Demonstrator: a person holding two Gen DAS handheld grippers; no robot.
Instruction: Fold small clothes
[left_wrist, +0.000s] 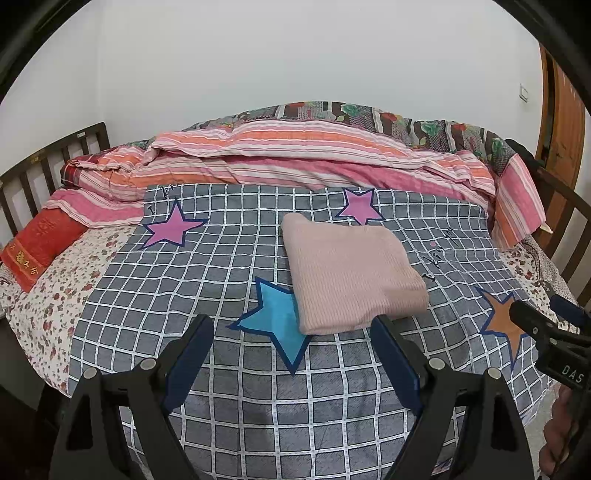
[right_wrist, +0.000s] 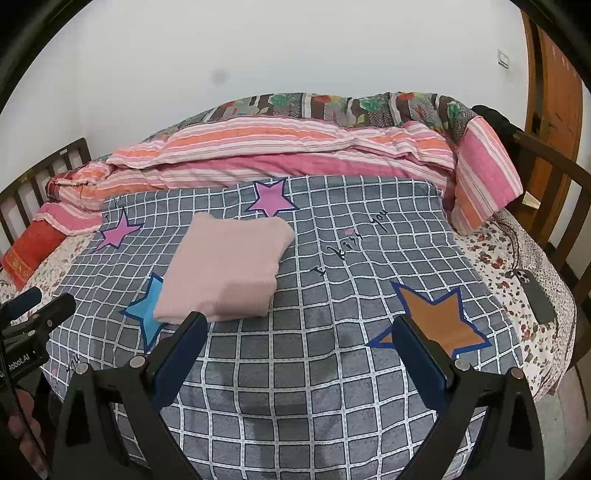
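left gripper (left_wrist: 291, 325) jaws spread wide, holding nothing | right gripper (right_wrist: 299, 325) likewise agape, empty | folded pink knit garment (left_wrist: 351, 269) flat on grey checked star-print sheet (left_wrist: 221, 258); phone (right_wrist: 535, 295) near bed edge

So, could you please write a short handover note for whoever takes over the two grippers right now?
Left gripper: open, empty, held above the grey checked sheet, just short of the garment.
Right gripper: open, empty, over the same sheet near the orange star.
Pink knit garment: lies folded in a compact rectangle on the sheet, partly covering the blue star; neither gripper touches it.
Done: this piece looks folded.
Left: no other small clothes are visible; a phone lies at the bed's right edge.
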